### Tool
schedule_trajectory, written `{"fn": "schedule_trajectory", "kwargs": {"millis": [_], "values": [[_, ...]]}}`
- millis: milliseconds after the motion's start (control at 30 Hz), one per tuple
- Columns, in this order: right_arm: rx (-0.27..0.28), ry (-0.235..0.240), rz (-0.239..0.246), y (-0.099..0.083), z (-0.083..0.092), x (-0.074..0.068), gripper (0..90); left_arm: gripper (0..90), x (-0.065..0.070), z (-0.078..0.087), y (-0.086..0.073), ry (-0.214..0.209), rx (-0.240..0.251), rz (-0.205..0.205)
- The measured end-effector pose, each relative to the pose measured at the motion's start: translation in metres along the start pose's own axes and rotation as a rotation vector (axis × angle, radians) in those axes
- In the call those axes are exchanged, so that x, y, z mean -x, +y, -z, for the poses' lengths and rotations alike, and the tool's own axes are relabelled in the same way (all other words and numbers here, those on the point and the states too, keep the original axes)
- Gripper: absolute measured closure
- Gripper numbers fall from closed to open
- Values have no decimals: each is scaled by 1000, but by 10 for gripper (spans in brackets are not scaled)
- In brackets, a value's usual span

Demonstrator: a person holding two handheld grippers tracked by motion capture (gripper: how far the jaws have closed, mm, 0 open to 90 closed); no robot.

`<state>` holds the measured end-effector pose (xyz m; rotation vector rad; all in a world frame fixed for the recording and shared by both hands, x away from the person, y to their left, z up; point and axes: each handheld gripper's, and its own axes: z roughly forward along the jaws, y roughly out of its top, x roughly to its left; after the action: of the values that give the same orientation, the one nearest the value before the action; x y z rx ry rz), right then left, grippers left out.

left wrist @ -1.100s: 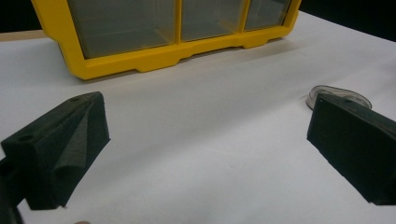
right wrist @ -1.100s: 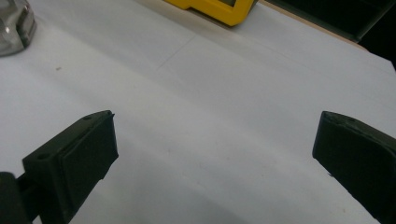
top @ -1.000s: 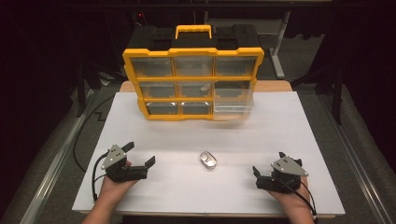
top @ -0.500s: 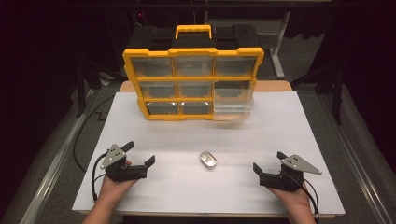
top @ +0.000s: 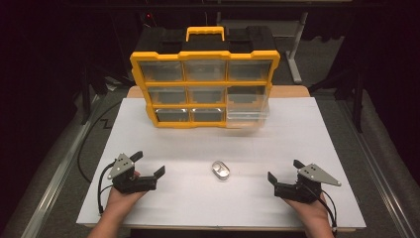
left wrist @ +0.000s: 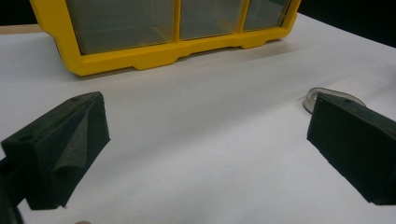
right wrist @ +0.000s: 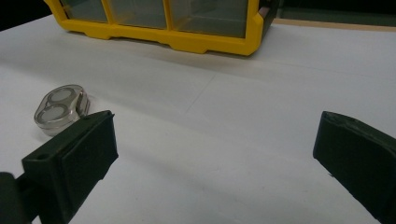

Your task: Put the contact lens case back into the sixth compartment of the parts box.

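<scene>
A small clear plastic case [top: 221, 170] with two round white items inside lies on the white table top [top: 322, 144], between my two grippers. My left gripper [top: 148, 163] rests at the front left, open and holding nothing. In the left gripper view [left wrist: 205, 116] the case [left wrist: 322, 94] peeks out from behind the right-hand jaw. My right gripper [top: 284, 169] rests at the front right, also open and holding nothing. In the right gripper view [right wrist: 217, 135] the case [right wrist: 60, 109] lies just beyond the left-hand jaw. Neither gripper touches the case.
A yellow organizer [top: 205, 84] with clear drawers and a black back stands upright at the far middle of the table, its base seen close in both gripper views [left wrist: 140, 56] [right wrist: 187, 42]. Its lower right drawer [top: 247, 116] looks blurred and seems to stick out.
My right gripper has turned and shifted slightly to the right, so its grey plate now points outward. The left gripper and the clear case have stayed put.
</scene>
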<state>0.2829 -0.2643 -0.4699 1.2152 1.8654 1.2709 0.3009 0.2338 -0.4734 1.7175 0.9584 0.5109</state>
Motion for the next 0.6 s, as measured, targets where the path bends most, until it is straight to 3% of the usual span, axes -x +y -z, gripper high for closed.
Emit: {"fn": "schedule_trajectory", "kwargs": {"millis": [333, 600], "values": [[-14, -16, 21, 1, 0, -2, 2, 2, 1, 0, 0, -4, 3, -1], [-70, -27, 62, 4, -2, -7, 3, 2, 3, 3, 0, 0, -1, -11]]}}
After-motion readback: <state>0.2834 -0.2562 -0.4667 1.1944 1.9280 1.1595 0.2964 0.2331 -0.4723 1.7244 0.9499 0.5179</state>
